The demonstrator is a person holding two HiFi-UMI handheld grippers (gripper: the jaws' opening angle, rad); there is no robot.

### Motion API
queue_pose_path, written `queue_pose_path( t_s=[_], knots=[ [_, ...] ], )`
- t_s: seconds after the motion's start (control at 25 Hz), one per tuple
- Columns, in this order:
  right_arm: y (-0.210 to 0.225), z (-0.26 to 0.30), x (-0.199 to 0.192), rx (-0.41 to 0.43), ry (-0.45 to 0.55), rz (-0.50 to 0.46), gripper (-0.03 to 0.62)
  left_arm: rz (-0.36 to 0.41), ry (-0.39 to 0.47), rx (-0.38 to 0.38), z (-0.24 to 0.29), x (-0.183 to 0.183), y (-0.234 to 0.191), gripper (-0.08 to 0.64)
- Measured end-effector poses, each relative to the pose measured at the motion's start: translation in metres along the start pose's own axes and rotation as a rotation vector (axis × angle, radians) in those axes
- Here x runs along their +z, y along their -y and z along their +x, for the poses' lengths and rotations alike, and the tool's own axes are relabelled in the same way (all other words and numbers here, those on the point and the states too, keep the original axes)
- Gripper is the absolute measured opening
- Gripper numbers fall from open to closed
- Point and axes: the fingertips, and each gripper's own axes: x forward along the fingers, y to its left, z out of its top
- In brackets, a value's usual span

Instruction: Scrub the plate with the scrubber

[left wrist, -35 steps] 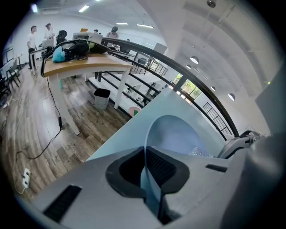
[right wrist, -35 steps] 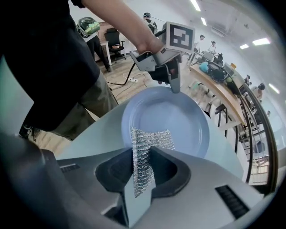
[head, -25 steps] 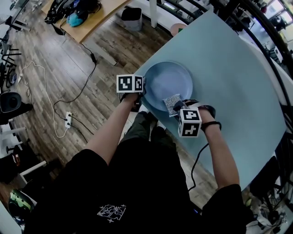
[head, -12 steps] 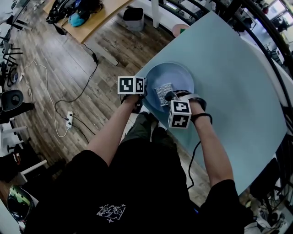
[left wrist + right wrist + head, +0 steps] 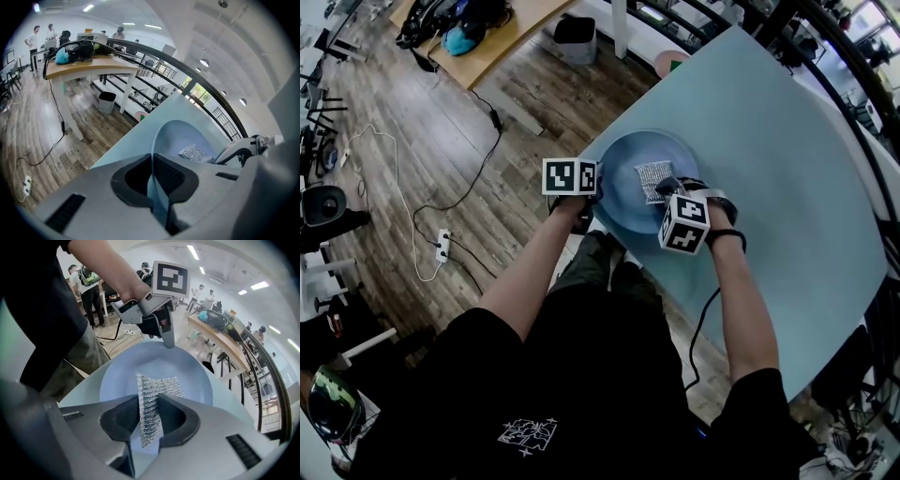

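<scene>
The right gripper [image 5: 662,189] [image 5: 150,420] has its 2 jaws closed on a silver mesh scrubber [image 5: 652,179] [image 5: 149,399]. The scrubber's free end hangs down from the jaws and lies on the inside of a pale blue plate [image 5: 623,192] [image 5: 154,364], around its middle.

The left gripper [image 5: 594,193] [image 5: 152,183] is nearly closed, with its 2 jaws pinching the plate's [image 5: 176,136] left rim. The rim runs edge-on between the pads. From this gripper's view the scrubber [image 5: 197,152] shows further across the plate.

The plate sits at the corner of a light blue table [image 5: 769,141] nearest the person, close to both edges. The rest of the table shows as bare blue surface.

A wooden plank floor [image 5: 394,169] lies beyond that corner. Thin cables [image 5: 469,183] trail over it to a white power strip [image 5: 441,246]. Further off stands a wooden desk [image 5: 492,42] [image 5: 89,68] with bags on top and a dark bin [image 5: 570,36] [image 5: 107,101] beside it. People [image 5: 84,282] stand in the brightly lit background.
</scene>
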Motion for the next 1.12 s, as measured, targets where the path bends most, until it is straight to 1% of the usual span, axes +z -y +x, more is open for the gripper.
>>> queue_pose_path(
  t_s=[0.36, 0.56, 0.64, 0.76, 0.88, 0.96, 1.12],
  knots=[
    [-0.007, -0.011, -0.027, -0.010, -0.016, 0.074, 0.095, -0.007, 0.004, 0.008, 0.000, 0.002, 0.000, 0.021],
    [-0.024, -0.018, -0.028, 0.004, -0.014, 0.075, 0.095, -0.013, 0.005, 0.013, 0.000, 0.001, -0.001, 0.021],
    [-0.029, -0.022, -0.026, 0.002, -0.002, 0.076, 0.095, -0.014, -0.004, 0.005, 0.001, 0.001, 0.000, 0.022],
    [-0.031, -0.030, -0.021, -0.023, 0.037, 0.091, 0.095, 0.006, -0.005, -0.014, -0.001, 0.002, 0.003, 0.029],
    [-0.029, -0.039, -0.020, -0.069, 0.096, 0.124, 0.095, 0.034, 0.022, 0.006, -0.007, 0.005, 0.006, 0.071],
    [-0.025, -0.049, -0.018, -0.104, 0.142, 0.160, 0.094, 0.048, 0.044, 0.015, -0.012, 0.008, 0.008, 0.086],
    [-0.012, -0.071, -0.011, -0.169, 0.231, 0.246, 0.091, 0.074, 0.102, 0.018, -0.029, 0.020, 0.015, 0.092]
  ],
)
